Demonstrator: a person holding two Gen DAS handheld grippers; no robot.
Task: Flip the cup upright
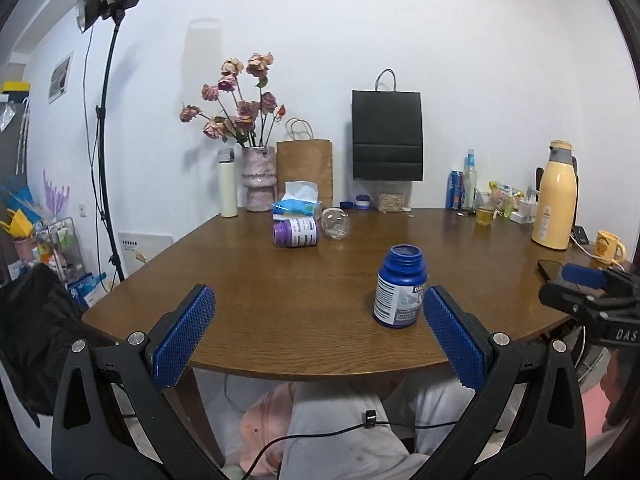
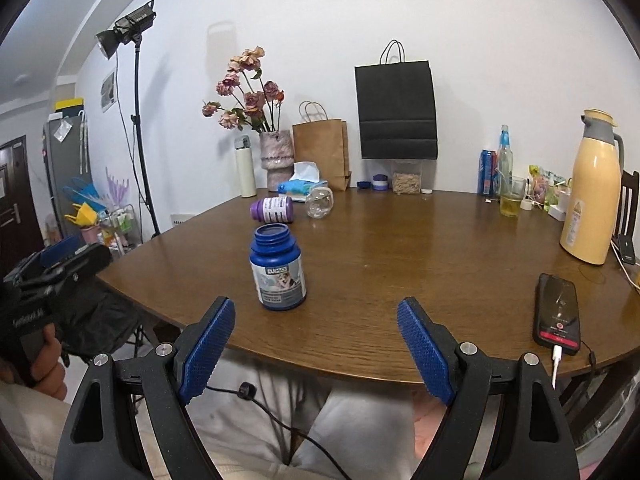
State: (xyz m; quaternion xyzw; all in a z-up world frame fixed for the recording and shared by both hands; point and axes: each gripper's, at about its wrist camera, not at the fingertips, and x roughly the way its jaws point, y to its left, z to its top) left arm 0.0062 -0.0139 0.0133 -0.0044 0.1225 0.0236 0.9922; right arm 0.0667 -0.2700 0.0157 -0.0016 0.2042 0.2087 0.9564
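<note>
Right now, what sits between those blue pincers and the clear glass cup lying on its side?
In the right wrist view, an upright blue bottle stands between the right gripper and the tipped glass cup; a purple bottle lies beside the cup.

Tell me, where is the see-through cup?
The clear cup lies on its side far across the table, between the purple bottle and the tissue box.

— What's seen on the wooden table (image 2: 400,280)?
— Blue bottle (image 2: 277,270) upright, uncapped, near front edge. At 12 o'clock of it: purple bottle (image 2: 273,209) laid on its side, clear glass cup (image 2: 319,202) tipped over beside it. Phone (image 2: 558,314) laid flat at 3 o'clock.
</note>
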